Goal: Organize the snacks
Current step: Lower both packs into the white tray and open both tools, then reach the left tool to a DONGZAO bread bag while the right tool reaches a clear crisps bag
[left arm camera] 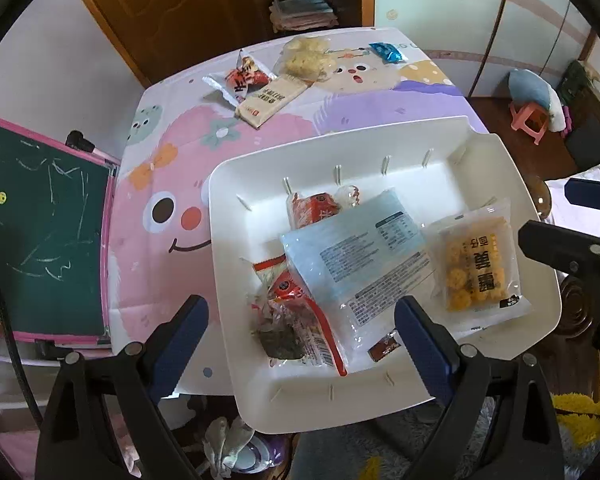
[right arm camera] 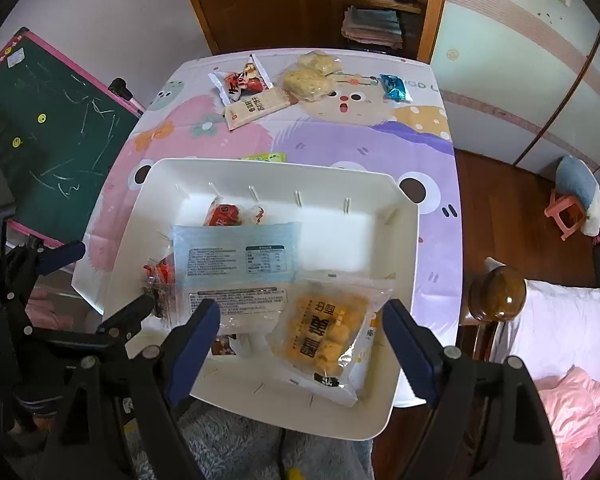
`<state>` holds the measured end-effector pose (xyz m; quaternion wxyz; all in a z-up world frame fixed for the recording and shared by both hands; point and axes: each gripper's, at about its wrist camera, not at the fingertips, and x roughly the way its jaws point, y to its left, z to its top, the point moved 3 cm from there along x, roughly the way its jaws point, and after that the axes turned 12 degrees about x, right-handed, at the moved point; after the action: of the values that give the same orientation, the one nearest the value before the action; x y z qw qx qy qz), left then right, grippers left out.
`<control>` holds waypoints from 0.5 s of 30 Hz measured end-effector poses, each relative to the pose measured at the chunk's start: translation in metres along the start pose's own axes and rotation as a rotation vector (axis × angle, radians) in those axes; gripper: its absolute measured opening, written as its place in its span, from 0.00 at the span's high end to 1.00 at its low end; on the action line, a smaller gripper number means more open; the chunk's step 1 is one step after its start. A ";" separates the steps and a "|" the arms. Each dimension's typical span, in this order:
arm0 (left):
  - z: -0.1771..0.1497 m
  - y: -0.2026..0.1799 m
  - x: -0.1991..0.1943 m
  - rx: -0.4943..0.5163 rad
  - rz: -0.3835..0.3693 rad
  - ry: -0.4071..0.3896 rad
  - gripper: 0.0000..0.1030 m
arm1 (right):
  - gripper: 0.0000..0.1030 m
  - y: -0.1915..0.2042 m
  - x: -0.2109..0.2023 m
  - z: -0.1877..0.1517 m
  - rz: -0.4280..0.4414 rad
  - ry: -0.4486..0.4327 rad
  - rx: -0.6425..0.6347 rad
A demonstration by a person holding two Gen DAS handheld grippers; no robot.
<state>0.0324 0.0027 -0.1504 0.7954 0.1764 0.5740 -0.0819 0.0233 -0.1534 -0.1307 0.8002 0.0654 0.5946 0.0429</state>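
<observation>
A white bin [left arm camera: 236,248] [right arm camera: 404,240] sits on the near part of the table and holds several snack packs: a pale blue pack [left arm camera: 360,248] [right arm camera: 236,252], a yellow puff pack [left arm camera: 476,264] [right arm camera: 324,328] and red packs [left arm camera: 312,208] [right arm camera: 224,216]. My left gripper [left arm camera: 300,328] is open and empty above the bin's near left. My right gripper [right arm camera: 300,332] is open and empty above the yellow puff pack. At the table's far end lie a red-white pack [left arm camera: 244,80] [right arm camera: 240,82], a beige bar [left arm camera: 272,100] [right arm camera: 260,108], clear bags of pale snacks [left arm camera: 304,58] [right arm camera: 312,76] and a blue pack [left arm camera: 386,53] [right arm camera: 394,87].
A green pack [right arm camera: 264,157] peeks out behind the bin. The cartoon tablecloth [left arm camera: 160,184] [right arm camera: 360,136] covers the table. A green chalkboard [left arm camera: 40,232] [right arm camera: 56,128] stands at the left. A bed post [right arm camera: 500,292], pink bedding [right arm camera: 572,400] and a pink stool [right arm camera: 566,216] are at the right.
</observation>
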 end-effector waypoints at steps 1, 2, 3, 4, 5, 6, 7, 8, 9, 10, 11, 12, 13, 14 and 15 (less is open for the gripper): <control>0.001 0.000 -0.001 0.002 0.002 -0.003 0.09 | 0.19 -0.001 0.000 0.000 -0.001 -0.001 0.002; 0.002 -0.001 -0.002 0.005 0.002 -0.007 0.09 | 0.19 -0.001 -0.001 0.000 -0.001 -0.002 0.003; 0.002 -0.002 -0.002 0.006 0.002 -0.008 0.09 | 0.19 -0.002 -0.001 0.001 -0.001 -0.003 0.005; 0.003 -0.002 -0.003 0.007 0.003 -0.009 0.09 | 0.19 -0.003 -0.002 0.001 -0.001 -0.005 0.006; 0.003 -0.003 -0.003 0.007 0.004 -0.011 0.09 | 0.19 -0.003 -0.002 0.001 -0.001 -0.006 0.005; 0.004 -0.003 -0.003 0.008 0.004 -0.011 0.09 | 0.19 -0.003 -0.003 0.001 0.001 -0.008 0.004; 0.004 -0.004 -0.004 0.008 0.005 -0.013 0.09 | 0.19 -0.004 -0.003 0.001 0.002 -0.009 0.002; 0.005 -0.004 -0.004 0.008 0.007 -0.014 0.09 | 0.19 -0.004 -0.003 0.001 0.002 -0.009 0.002; 0.005 -0.004 -0.004 0.008 0.007 -0.015 0.09 | 0.19 -0.004 -0.003 0.001 0.002 -0.009 0.002; 0.005 -0.005 -0.005 0.008 0.007 -0.017 0.09 | 0.19 -0.004 -0.003 0.001 0.003 -0.009 0.002; 0.005 -0.005 -0.005 0.008 0.008 -0.018 0.09 | 0.19 -0.004 -0.003 0.001 0.003 -0.009 0.003; 0.006 -0.006 -0.006 0.009 0.008 -0.019 0.09 | 0.19 -0.004 -0.003 0.001 0.003 -0.010 0.003; 0.006 -0.006 -0.006 0.010 0.007 -0.020 0.09 | 0.19 -0.005 -0.003 0.001 0.003 -0.011 0.004; 0.006 -0.006 -0.006 0.010 0.007 -0.020 0.09 | 0.19 -0.004 -0.003 0.001 0.003 -0.010 0.004; 0.006 -0.006 -0.006 0.010 0.009 -0.019 0.09 | 0.19 -0.005 -0.004 0.001 0.005 -0.010 0.005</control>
<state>0.0344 -0.0053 -0.1443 0.8004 0.1822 0.5650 -0.0828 0.0232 -0.1586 -0.1278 0.8030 0.0690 0.5904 0.0429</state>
